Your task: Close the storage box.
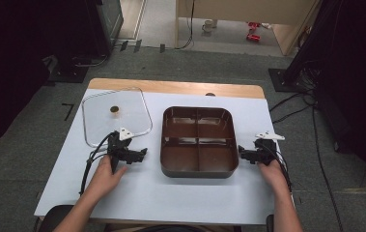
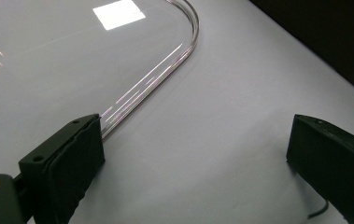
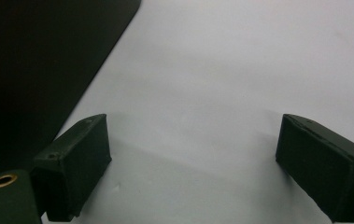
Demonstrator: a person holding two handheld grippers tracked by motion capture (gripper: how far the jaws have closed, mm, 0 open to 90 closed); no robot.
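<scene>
White surface (image 1: pixel 171 193) is seen under everything. Brown four-compartment tray (image 1: pixel 198 141) sits mid-surface, compartments bare. Clear lid (image 1: pixel 115 116) lies flat to the tray's left, well apart from it, small round knob (image 1: pixel 115 109) at its centre.

Left gripper (image 1: pixel 143 152) is held low just off the lid's near right corner, pointed toward the tray. Its jaws are spread wide with nothing between them; in the left gripper view the lid's rim (image 2: pixel 142 91) runs up to the left jaw's tip, contact can't be told.

Right gripper (image 1: pixel 241 152) is held just beside the tray's right wall. Jaws wide apart, nothing held, bare surface between them.
</scene>
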